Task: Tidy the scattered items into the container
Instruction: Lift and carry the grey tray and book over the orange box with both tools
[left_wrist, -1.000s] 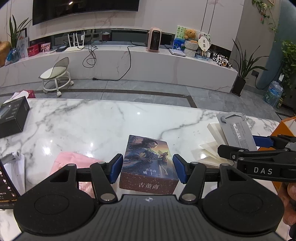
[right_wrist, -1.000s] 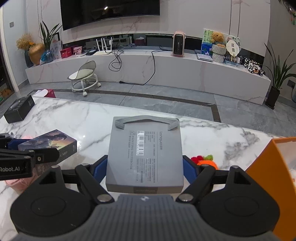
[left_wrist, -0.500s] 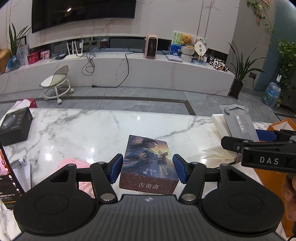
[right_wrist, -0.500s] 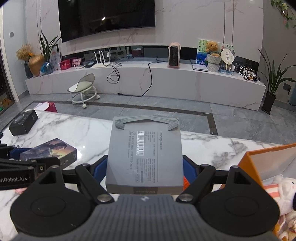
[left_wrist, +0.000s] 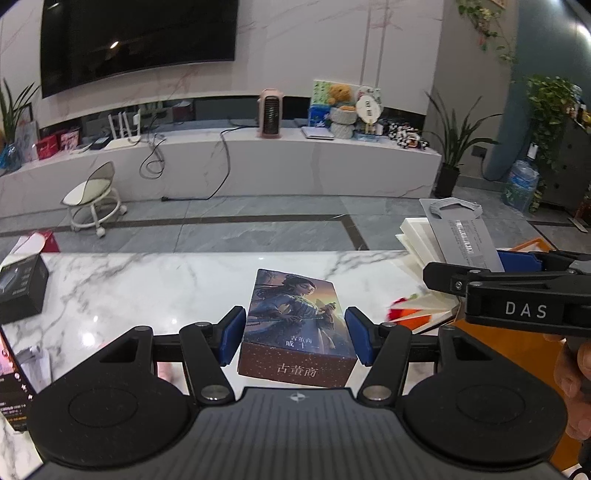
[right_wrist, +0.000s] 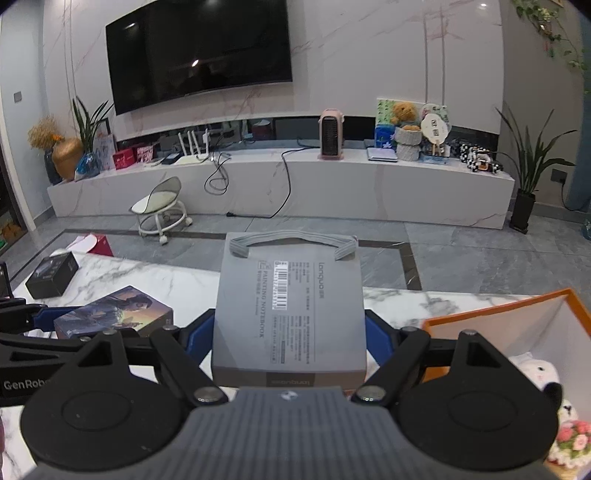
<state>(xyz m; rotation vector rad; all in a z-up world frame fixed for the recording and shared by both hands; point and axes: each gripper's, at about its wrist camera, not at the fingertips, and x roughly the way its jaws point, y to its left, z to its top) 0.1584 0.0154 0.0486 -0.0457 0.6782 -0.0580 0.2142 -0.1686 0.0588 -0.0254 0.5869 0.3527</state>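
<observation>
My left gripper (left_wrist: 295, 339) is shut on an illustrated book box (left_wrist: 297, 325) and holds it above the marble table (left_wrist: 147, 280). My right gripper (right_wrist: 290, 339) is shut on a grey painting notebook (right_wrist: 290, 306) with an elastic strap, held in the air with its white pages fanning open below in the left wrist view (left_wrist: 458, 240). The orange container (right_wrist: 495, 325) stands at the right, with a white plush toy (right_wrist: 539, 373) and a pink flower toy (right_wrist: 570, 439) inside. The book box also shows in the right wrist view (right_wrist: 114, 314).
A black box (left_wrist: 22, 284) lies on the table's left, also in the right wrist view (right_wrist: 51, 275). A red and orange toy (left_wrist: 406, 310) lies by the container. A dark card (left_wrist: 11, 391) and a small white item (left_wrist: 33, 354) are at the near left.
Both grippers have risen with their loads. The notebook has moved up and toward the orange container, whose inside now shows. The book box has lifted off the table.
</observation>
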